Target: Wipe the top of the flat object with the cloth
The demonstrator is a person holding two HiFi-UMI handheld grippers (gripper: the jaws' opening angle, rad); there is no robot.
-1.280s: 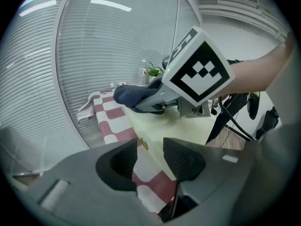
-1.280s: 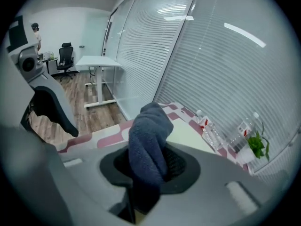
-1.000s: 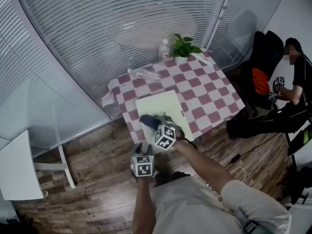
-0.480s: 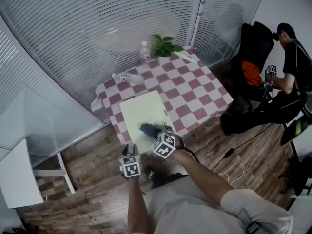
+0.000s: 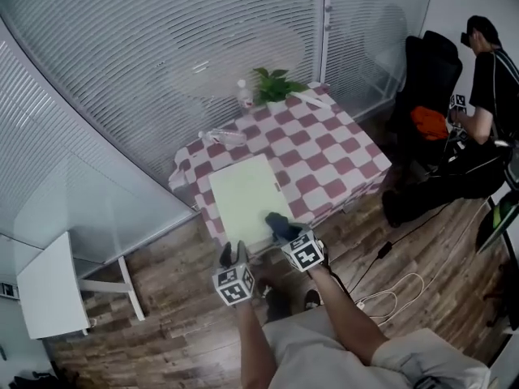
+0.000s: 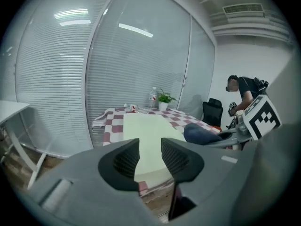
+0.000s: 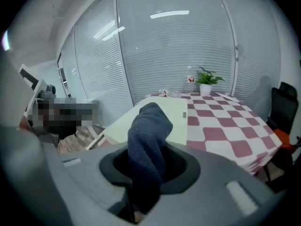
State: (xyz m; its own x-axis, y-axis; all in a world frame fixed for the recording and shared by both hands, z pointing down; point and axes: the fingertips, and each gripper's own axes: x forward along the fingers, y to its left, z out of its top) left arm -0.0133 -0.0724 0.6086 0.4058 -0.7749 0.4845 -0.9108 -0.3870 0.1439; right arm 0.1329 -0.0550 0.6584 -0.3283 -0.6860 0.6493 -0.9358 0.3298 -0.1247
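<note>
The flat object is a pale green board lying on the near part of a red-and-white checked table. My right gripper is shut on a dark blue cloth at the board's near right corner. In the right gripper view the cloth sticks up from between the jaws, with the board beyond it. My left gripper hangs off the table's near edge, short of the board. Its jaws have just closed a little and still stand apart with nothing between them; the board shows through the gap of the left gripper.
A potted plant and a water bottle stand at the table's far edge, with a crumpled clear bottle nearby. A person stands by a black chair at the right. A white side table is at the left. Cables lie on the wood floor.
My right gripper has carried the cloth rightward along the board's near end to its right corner. My left gripper has risen a little and stays off the table's near edge.
</note>
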